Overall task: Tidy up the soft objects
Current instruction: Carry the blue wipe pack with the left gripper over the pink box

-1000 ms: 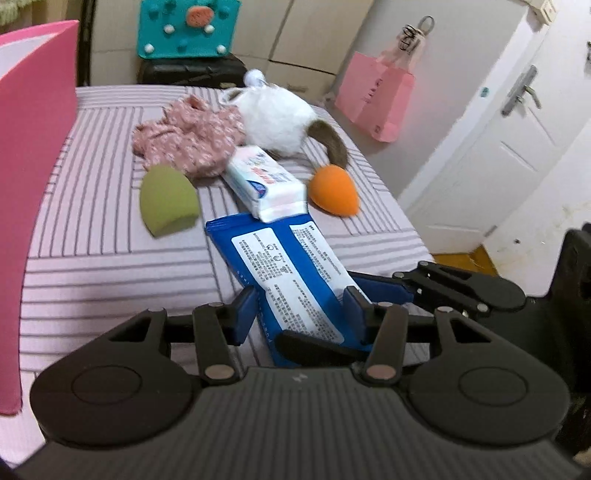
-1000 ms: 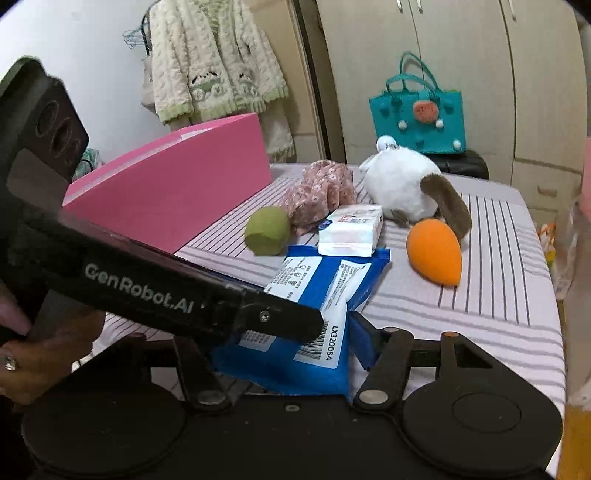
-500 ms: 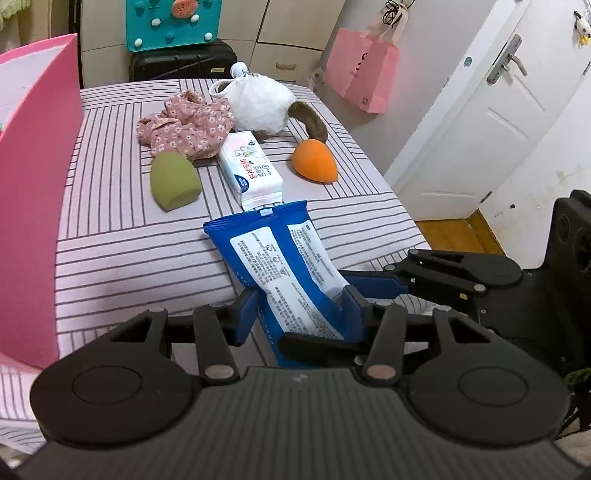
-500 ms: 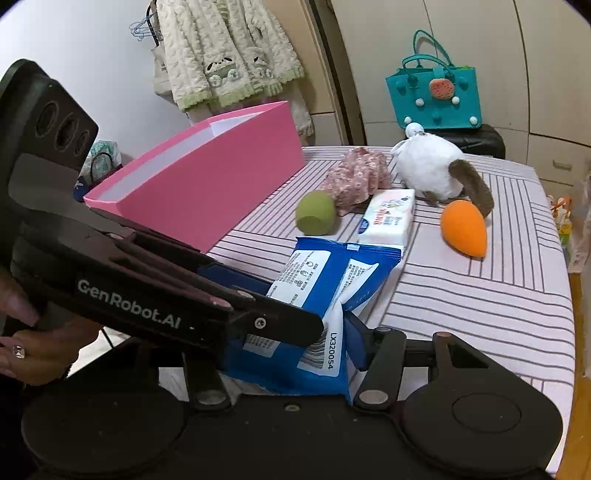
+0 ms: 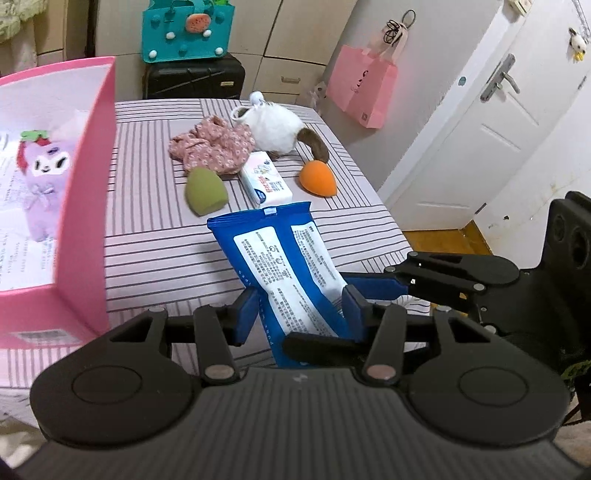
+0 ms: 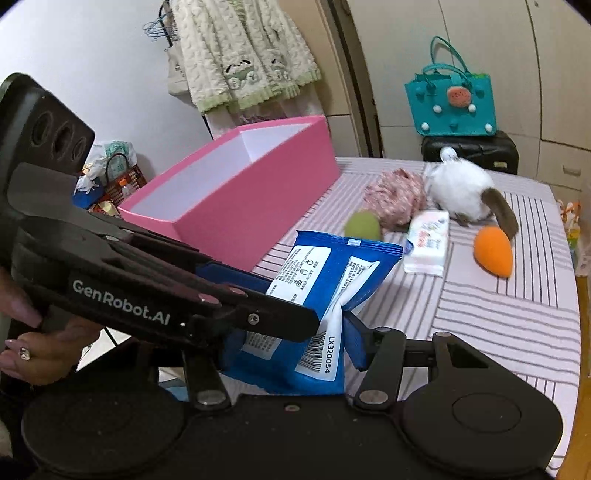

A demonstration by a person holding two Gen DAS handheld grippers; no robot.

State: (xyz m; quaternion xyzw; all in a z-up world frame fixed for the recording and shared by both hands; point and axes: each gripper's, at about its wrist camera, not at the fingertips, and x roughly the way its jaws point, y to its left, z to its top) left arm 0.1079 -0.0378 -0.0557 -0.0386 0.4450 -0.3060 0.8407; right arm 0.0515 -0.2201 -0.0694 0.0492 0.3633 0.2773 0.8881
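Note:
A blue wipes pack hangs in the air above the striped table, and both grippers are shut on it. My left gripper clamps its lower part between the blue pads. My right gripper grips the same pack from the right side, its fingers crossing under mine. To the left stands the open pink box with a purple plush inside. Farther back on the table lie a green sponge, an orange sponge, a white tissue pack, a floral cloth and a white plush.
A black case with a teal bag on top stands behind the table. A pink paper bag hangs at the right by a white door. A person's hand holds the left gripper's handle.
Both grippers have risen and drawn back with the blue pack, lifting it off the table. The inside of the pink box with the purple plush has come into view.

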